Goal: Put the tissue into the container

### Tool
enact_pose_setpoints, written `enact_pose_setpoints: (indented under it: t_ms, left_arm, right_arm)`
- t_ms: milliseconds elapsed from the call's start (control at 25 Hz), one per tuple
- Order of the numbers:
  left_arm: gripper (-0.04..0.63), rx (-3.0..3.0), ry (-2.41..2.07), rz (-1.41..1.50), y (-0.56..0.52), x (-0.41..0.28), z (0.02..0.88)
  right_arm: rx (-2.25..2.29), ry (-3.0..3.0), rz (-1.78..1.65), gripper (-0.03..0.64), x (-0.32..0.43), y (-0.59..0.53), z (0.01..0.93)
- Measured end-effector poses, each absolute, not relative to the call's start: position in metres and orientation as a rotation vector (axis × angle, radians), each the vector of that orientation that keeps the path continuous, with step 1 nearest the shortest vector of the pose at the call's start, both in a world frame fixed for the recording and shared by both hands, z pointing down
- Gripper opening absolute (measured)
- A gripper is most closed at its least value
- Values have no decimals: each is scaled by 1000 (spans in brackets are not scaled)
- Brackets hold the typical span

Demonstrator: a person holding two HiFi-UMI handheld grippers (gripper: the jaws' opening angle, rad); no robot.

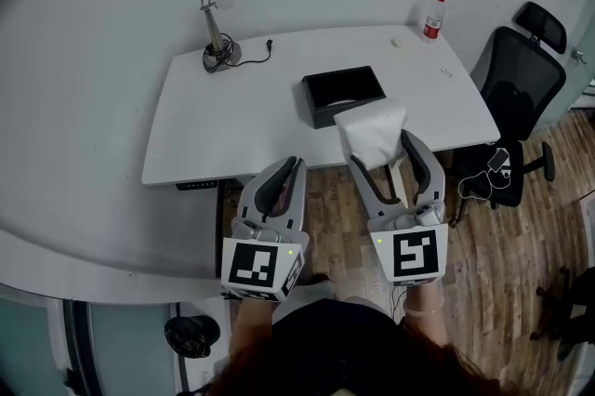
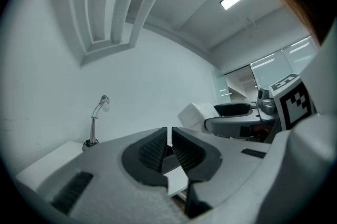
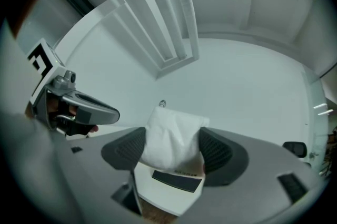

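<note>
A white tissue pack (image 1: 372, 133) (image 3: 172, 139) is clamped between the jaws of my right gripper (image 1: 382, 149) (image 3: 172, 150), held in the air above the near edge of the white table (image 1: 232, 115). The black open container (image 1: 342, 94) sits on the table just beyond the pack; its dark side (image 3: 176, 181) shows below the pack in the right gripper view. My left gripper (image 1: 289, 169) (image 2: 169, 148) hovers to the left, off the table's near edge, jaws closed with nothing between them. The tissue (image 2: 197, 114) and right gripper (image 2: 231, 118) show at right in the left gripper view.
A silver desk lamp (image 1: 217, 18) (image 2: 97, 120) with a black cord stands at the table's far left corner. A red-capped bottle (image 1: 433, 17) is at the far right corner. A black office chair (image 1: 516, 97) stands right of the table on the wood floor.
</note>
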State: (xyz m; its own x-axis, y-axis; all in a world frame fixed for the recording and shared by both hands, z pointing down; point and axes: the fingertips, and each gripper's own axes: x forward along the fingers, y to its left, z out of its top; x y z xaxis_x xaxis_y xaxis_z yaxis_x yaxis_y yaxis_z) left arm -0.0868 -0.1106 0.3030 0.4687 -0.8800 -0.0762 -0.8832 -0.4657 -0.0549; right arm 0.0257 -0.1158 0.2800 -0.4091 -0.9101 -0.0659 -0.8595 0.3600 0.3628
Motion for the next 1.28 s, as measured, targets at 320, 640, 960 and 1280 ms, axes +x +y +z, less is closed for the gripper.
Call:
enact_pose_setpoints:
  t_ms: [320,640,960,1280]
  left_arm:
    - [44,-2657,1545,79,-131,-104,308]
    - [44,-2680,1537,88,-149,-110,313]
    - [44,-2695,1526,87,-179,-106,316]
    - [44,-2716,1504,75,-212,-100,320]
  right_arm:
    - [1628,-2424,-545,341,7,-134,277]
    - [1642,-2401,-536,339,2,-151,281]
    - [1647,-2387,-528,337,7,-179,285]
    - [1648,-2392,-488,337,10,-212,291]
